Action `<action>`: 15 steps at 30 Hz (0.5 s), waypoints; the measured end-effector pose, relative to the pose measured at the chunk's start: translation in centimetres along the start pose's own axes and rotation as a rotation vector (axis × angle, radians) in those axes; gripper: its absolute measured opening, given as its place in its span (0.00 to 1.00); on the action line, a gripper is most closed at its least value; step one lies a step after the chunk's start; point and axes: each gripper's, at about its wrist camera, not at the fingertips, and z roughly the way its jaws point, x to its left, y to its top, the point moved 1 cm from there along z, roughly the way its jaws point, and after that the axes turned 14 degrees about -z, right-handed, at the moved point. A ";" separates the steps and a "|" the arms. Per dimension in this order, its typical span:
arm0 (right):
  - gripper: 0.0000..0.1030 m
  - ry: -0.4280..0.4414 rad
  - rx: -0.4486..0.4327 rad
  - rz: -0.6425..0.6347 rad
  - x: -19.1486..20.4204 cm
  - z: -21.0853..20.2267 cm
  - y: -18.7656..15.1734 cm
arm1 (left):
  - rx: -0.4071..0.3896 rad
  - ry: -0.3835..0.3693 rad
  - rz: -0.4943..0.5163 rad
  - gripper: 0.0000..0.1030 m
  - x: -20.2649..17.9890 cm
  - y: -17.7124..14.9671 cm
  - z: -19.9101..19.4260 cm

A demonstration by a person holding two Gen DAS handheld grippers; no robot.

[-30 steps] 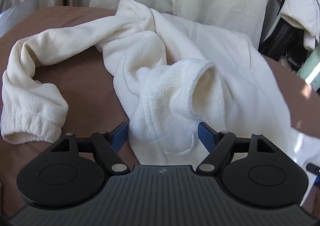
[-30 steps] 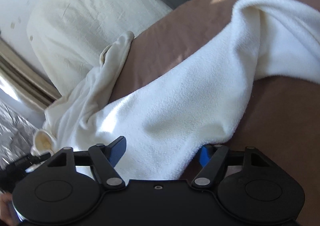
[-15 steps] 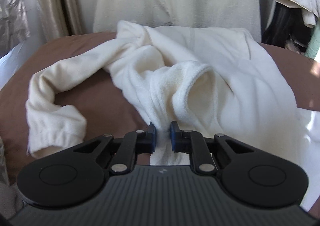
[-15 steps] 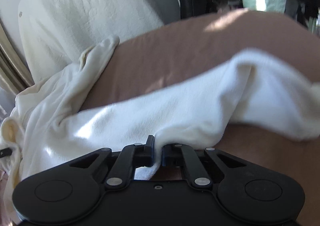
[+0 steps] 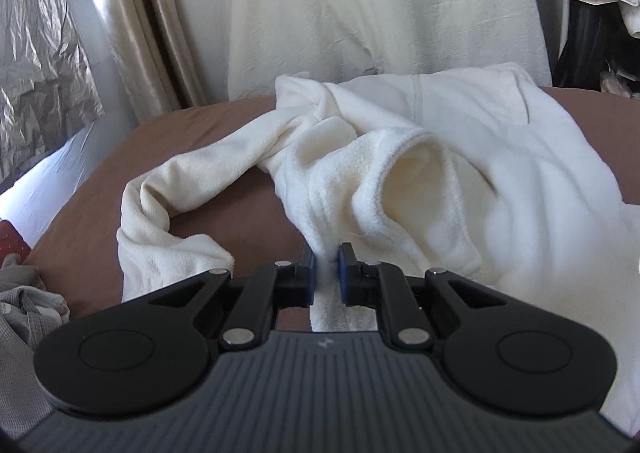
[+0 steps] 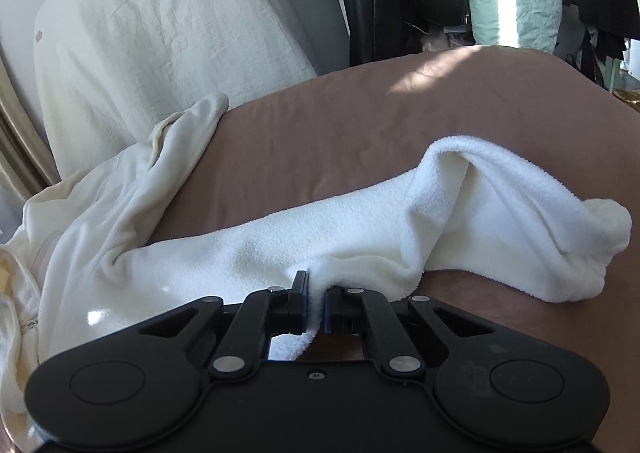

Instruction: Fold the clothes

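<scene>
A brown bedsheet (image 5: 224,141) covers the bed, with a cream pillow (image 5: 380,5) upright at its far edge and a beige curtain (image 5: 132,25) far left. A cream fleece sweatshirt (image 5: 500,173) lies rumpled across the sheet, one sleeve (image 5: 168,189) curling to the left and another sleeve (image 6: 500,213) trailing right. The left gripper (image 5: 325,265) pinches a fold of fleece at the near edge below the collar. The right gripper (image 6: 316,293) pinches the near edge of the right sleeve.
</scene>
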 end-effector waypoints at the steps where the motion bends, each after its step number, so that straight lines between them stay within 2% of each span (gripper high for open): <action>1: 0.07 -0.003 -0.003 -0.013 0.1 0.0 0.1 | 0.005 0.002 -0.007 0.11 0.1 0.0 0.1; 6: 0.07 -0.020 -0.002 -0.045 0.3 0.3 -0.1 | 0.017 0.004 -0.016 0.11 0.3 0.0 0.6; 11: 0.07 -0.018 0.007 -0.027 0.1 0.4 -0.3 | 0.006 -0.021 0.046 0.10 -0.6 -0.1 0.0; 15: 0.07 -0.021 0.015 -0.005 -0.1 0.6 -0.6 | -0.003 -0.035 0.032 0.10 -0.5 0.1 -0.5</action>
